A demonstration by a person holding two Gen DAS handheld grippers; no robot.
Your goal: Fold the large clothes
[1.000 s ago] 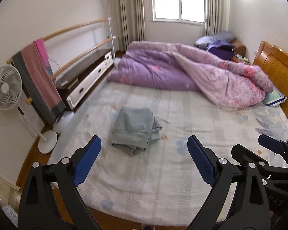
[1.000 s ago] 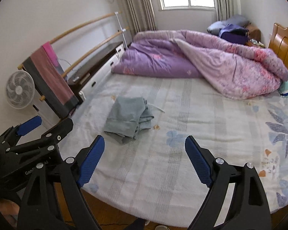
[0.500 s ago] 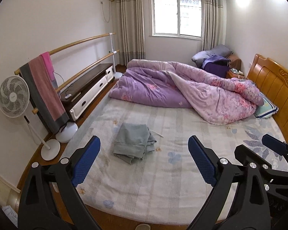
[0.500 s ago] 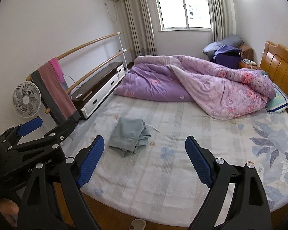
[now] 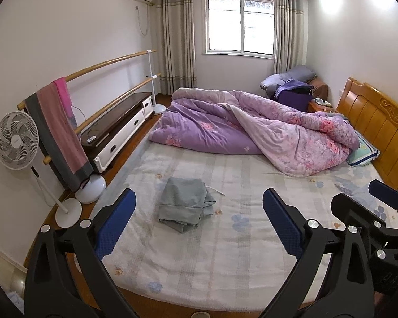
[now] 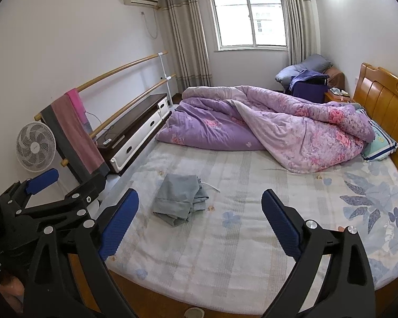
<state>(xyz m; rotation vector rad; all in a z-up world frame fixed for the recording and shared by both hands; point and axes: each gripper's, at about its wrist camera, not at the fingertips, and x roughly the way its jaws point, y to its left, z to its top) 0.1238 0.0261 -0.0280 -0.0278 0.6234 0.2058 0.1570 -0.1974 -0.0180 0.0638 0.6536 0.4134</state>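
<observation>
- Left wrist view: my left tongs [image 5: 199, 224] stand wide apart with nothing between the blue pads [image 5: 115, 224]. They hang over the near edge of the bed [image 5: 225, 251], well clear of the sheet.
- Left wrist view: the grey garment [image 5: 184, 204] lies on the sheet in a loosely folded bundle, a thin white cord trailing from its right side. It sits ahead of the tongs and left of centre between the jaws, apart from both. Its long axis runs away from me, tilted slightly rightward at the far end.
- Left wrist view: the purple quilt [image 5: 252, 129] is heaped at the far side, well apart from the garment.
- Right wrist view: my right tongs [image 6: 200, 224] have just been opening and now stand wide apart, nothing between the pads. The left tongs [image 6: 43, 182] show at the left edge, also spread.
- Right wrist view: the garment [image 6: 179, 198] lies ahead and clearly left of centre, close to the left pad's line.
- Judgement: the left hand looks nearer the bundle. Any next reach goes forward, down and leftward; the right hand would cross further.
</observation>
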